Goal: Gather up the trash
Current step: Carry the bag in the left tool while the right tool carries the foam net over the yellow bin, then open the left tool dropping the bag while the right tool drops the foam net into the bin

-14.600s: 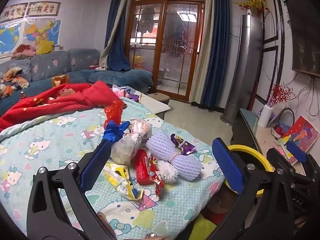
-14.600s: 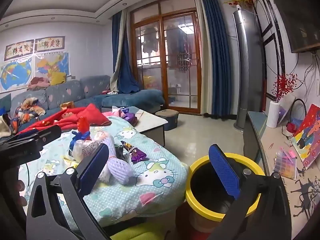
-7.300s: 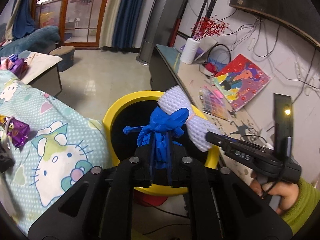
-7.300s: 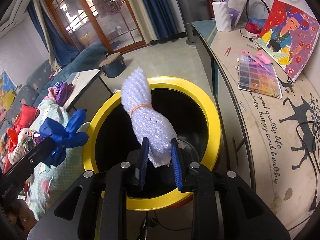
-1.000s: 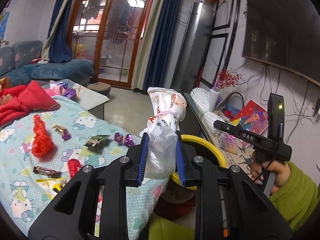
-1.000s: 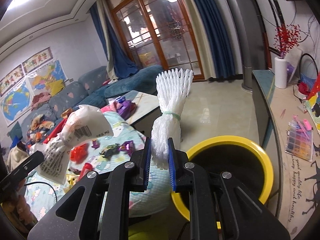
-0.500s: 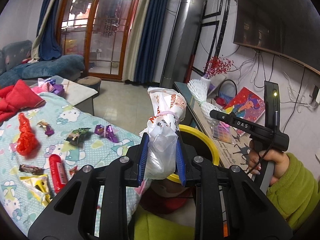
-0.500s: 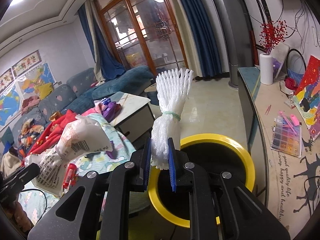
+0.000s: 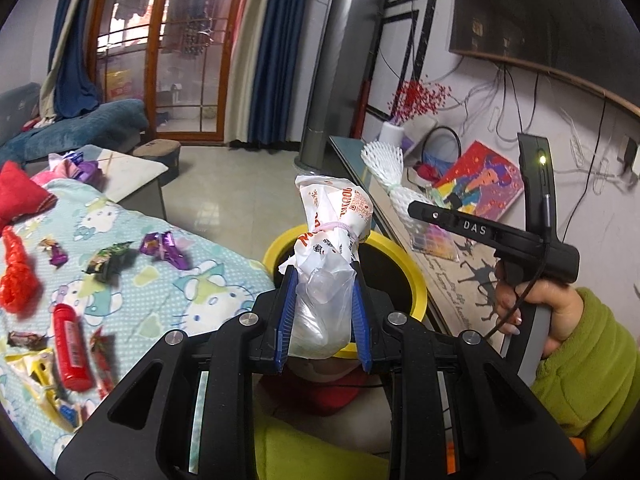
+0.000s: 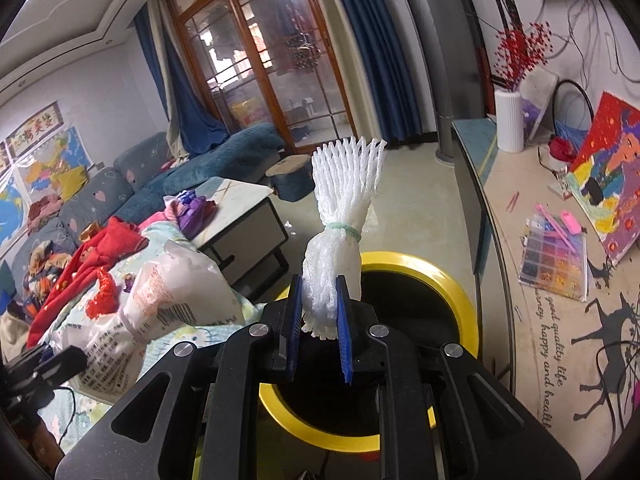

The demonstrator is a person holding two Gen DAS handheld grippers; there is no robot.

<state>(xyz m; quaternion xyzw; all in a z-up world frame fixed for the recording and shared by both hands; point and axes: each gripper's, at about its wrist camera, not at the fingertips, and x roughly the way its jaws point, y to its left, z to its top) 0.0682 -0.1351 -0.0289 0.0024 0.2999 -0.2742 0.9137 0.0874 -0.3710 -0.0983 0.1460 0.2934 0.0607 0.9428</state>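
The left tongs [image 9: 322, 316] are clamped on a tied white plastic bag [image 9: 330, 248], held upright above the near rim of the yellow-rimmed trash bin [image 9: 404, 276]. The right tongs [image 10: 318, 324] grip a banded white foam fruit net [image 10: 340, 224] by its lower end, over the same bin [image 10: 460, 300].

Hazards:
- The bag sits over the bin's near edge, beside the bed corner. Released here, it may strike the rim and fall outside.
- The bag is pinched low on slack film; it may slip out early.
- The foam net is light and tall; dropped off-centre, it may catch the rim.
- Both tongs share one opening; they may collide.

Wrappers and a red tube [image 9: 70, 348] lie uncollected on the bed [image 9: 192, 296].
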